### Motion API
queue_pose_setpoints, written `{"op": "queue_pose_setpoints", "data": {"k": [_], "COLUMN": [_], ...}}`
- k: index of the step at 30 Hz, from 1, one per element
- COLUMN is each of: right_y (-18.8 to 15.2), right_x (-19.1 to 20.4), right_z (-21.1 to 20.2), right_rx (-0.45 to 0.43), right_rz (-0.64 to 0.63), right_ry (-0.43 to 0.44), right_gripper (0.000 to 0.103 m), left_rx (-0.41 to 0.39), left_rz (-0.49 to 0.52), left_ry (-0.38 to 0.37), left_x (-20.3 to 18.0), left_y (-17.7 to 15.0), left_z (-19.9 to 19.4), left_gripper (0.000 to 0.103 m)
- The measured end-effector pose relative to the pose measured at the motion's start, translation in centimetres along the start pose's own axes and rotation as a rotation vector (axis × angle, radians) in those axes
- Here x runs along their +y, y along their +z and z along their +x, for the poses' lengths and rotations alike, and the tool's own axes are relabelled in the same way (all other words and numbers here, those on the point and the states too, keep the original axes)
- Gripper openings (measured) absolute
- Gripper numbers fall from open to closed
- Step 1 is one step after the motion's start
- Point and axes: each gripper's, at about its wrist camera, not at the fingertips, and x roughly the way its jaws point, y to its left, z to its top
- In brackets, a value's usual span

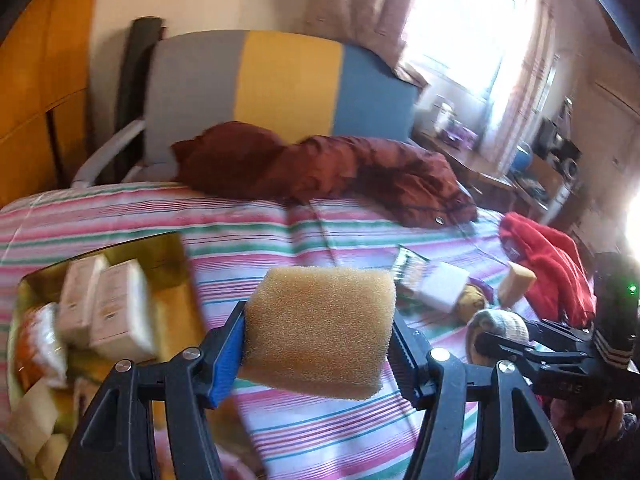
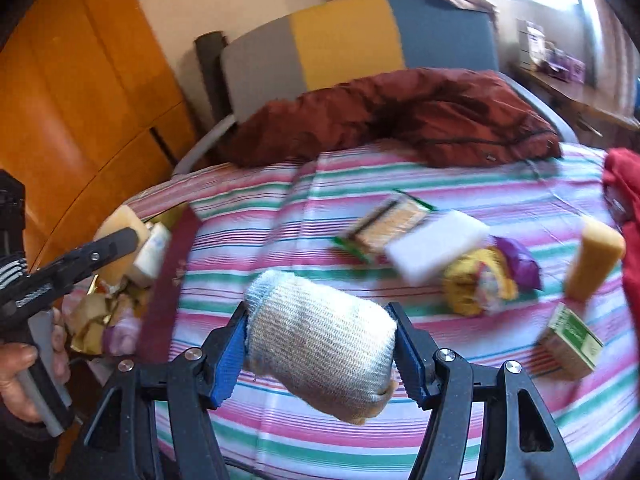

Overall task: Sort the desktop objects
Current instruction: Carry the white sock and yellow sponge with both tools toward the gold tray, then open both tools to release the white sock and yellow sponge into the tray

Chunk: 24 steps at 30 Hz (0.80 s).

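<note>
Left wrist: sponge point(image 1: 318, 330) (clamped)

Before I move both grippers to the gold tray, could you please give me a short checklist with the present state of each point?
1. Left gripper shut on the tan foam sponge: ok.
2. Right gripper shut on the grey knitted sponge cover: ok.
3. Gold tray in view: ok.
4. Free space inside the tray: cannot tell, blurred.
5. Loose items such as the white foam block left on the striped bedsheet: not ok.
</note>
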Motion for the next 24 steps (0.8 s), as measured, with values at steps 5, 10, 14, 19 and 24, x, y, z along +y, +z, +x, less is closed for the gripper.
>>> {"op": "queue_pose_setpoints", "data": {"k": [5,10,14,19,24], "right_y": [0.7,1.3,1.8,3.7,5.2], "right_x": [4.4,9.3,13.9,18.0,20.2], "right_z": [1.4,3.5,5.2,7.0,8.3], "right_rx": [0.033,0.090,0.129,0.140,0.140], "right_rz": [-0.016,-0.048,-0.085,-0.042,0.037], "right_ry": [0.088,0.189,0.277,0.378,0.489], "right_gripper": [0.066,0.066,0.066,0.069,0.101], "left_rx": [-0.034,-0.059,-0.069,-0.062,-0.030], "left_rz": [-0.065,-0.166,-0.243,-0.309,-0.335], "left_ry": [0.071,0.142,0.191,0.223,0.228], "left_x": [4.1,9.3,13.1,16.1,17.4], "left_y": [-1.3,-2.6,-3.7,-5.3,-6.9], "left_z": [-2.2,-4.3,-5.4,-6.1,-5.8], "left_gripper": [0.065,0.065,0.064,0.066,0.069]}}
